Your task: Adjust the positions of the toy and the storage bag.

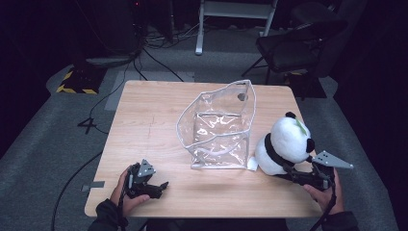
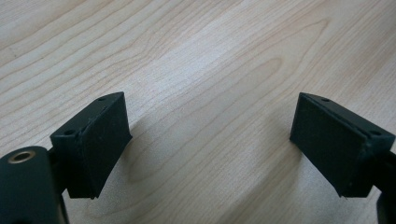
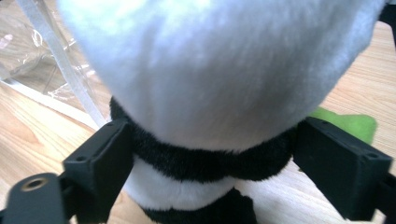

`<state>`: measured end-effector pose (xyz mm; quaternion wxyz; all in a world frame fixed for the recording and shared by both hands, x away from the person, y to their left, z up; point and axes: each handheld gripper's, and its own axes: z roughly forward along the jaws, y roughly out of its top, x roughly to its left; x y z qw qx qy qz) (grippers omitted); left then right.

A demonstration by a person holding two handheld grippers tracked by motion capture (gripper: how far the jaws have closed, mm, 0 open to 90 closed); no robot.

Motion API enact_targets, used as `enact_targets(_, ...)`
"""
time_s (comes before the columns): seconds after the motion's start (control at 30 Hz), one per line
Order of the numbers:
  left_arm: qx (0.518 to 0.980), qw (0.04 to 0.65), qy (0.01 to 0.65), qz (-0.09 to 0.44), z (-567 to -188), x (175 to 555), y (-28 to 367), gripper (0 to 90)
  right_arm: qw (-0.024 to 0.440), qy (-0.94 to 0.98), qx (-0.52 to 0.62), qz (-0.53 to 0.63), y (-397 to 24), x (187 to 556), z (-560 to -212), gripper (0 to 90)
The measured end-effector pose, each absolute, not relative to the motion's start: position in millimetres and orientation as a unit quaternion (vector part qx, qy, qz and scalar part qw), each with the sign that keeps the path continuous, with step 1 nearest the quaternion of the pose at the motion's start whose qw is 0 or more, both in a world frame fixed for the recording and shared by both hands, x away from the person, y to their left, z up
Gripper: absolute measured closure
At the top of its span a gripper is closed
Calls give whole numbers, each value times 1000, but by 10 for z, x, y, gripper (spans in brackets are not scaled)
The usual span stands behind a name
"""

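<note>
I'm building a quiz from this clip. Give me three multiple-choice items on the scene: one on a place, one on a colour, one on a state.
1. Where is the panda relative to the clear bag, seen from the high view?
A. Inside it
B. At its right
C. At its left

2. What colour is the band at the panda's neck?
A. Black
B. Red
C. Blue

3. What lies between the left gripper's jaws?
A. A cloth
B. The panda
C. Nothing, just bare table

Answers: B, the toy sits outside the bag's right edge; A, the right gripper view shows black fur there; C, its jaws stand apart over wood.
</note>
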<state>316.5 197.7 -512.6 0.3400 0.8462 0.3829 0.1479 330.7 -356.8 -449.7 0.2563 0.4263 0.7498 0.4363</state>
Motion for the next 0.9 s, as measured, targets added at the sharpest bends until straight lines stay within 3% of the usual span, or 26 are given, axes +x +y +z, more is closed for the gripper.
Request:
enact_targets(0.37, 845, 336, 387, 148, -5127, 3178, 1973, 91, 317, 718, 418, 457, -3685, 3016, -4160, 153)
enact_targets(0.9, 847, 337, 386, 144, -5130, 3196, 1968, 79, 341, 709, 396, 474, -3437, 3073, -3817, 154)
